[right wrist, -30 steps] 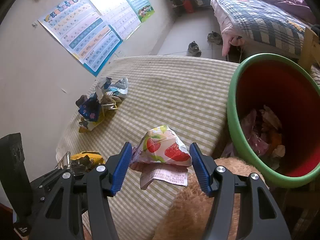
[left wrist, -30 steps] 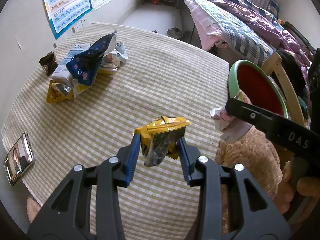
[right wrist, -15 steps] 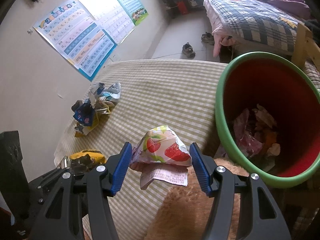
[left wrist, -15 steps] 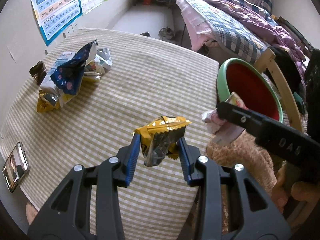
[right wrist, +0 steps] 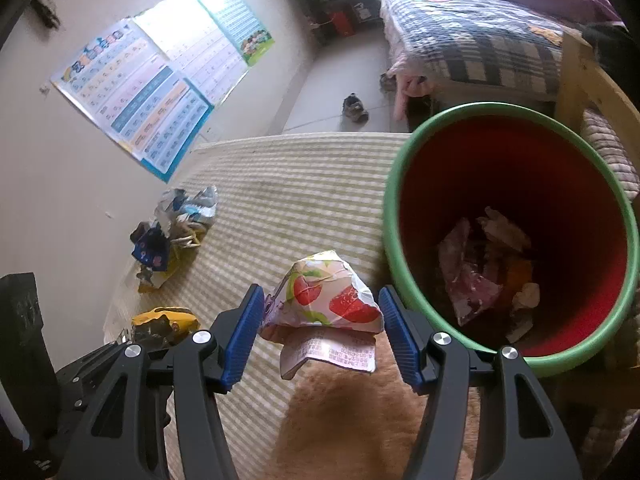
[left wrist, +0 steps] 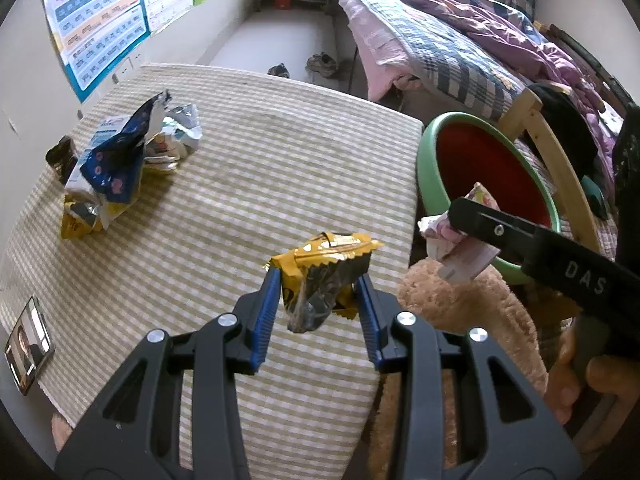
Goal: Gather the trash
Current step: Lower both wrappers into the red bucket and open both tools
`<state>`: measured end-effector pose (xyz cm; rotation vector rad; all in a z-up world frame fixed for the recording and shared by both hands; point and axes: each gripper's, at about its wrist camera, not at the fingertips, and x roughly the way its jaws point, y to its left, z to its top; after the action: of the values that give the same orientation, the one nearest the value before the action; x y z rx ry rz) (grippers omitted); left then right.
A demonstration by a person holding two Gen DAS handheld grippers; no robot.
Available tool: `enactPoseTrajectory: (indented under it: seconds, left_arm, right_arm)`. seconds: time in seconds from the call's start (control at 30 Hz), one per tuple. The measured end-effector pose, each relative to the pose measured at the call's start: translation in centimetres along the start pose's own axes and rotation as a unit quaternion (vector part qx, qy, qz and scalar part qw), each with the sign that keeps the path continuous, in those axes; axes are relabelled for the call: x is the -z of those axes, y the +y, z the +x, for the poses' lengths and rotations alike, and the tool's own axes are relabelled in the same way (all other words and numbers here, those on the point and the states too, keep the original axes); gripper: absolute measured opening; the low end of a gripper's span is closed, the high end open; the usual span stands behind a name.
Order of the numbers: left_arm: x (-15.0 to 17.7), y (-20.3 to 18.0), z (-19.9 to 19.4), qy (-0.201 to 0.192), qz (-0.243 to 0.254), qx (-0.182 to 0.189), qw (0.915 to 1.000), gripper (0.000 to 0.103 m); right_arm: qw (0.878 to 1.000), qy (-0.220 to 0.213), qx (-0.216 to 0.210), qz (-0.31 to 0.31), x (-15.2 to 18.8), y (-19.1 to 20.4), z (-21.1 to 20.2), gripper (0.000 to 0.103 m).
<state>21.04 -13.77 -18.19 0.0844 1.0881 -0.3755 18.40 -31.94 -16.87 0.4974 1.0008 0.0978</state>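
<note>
- A crumpled yellow snack wrapper [left wrist: 326, 276] is being clamped between the pads of the left hand-held gripper [left wrist: 318, 300], above the striped desk [left wrist: 260, 168].
- A strawberry-printed wrapper [right wrist: 324, 300] is being gripped by the right hand-held gripper [right wrist: 322, 328], just beside the green-rimmed red trash bin [right wrist: 404, 184].
- More wrappers [left wrist: 120, 160] are lying piled on the far side of the desk.

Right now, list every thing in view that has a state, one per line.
left gripper: shut on the yellow wrapper, lifted off the table.
right gripper: shut on the strawberry wrapper, beside the bin.
bin: upright, open, trash at the bottom.
wrapper pile: lying on the tablecloth.
phone: screen lit.
</note>
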Motion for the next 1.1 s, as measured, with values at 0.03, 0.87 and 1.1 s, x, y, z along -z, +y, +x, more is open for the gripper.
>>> enactPoseTrajectory:
  seconds: [0.03, 0.87, 1.1]
  left_arm:
    - [-0.1, -0.2, 0.1, 0.0, 0.002, 0.001, 1.0, 0.036]
    - [-4.4, -9.1, 1.6, 0.0, 0.05, 0.074, 0.996, 0.036]
    - [-5.4, -13.0, 2.9, 0.01, 0.076, 0.094, 0.9927, 0.036]
  right_arm:
    - [1.0, -0.003, 0.002, 0.003, -0.1, -0.3, -0.2, 0.058]
    - [0.992, -0.057, 0.076, 0.085, -0.4, -9.8, -5.0, 0.059]
    - [0.987, -0.068, 0.097, 0.112, 0.1, -12.5, -6.3, 0.059]
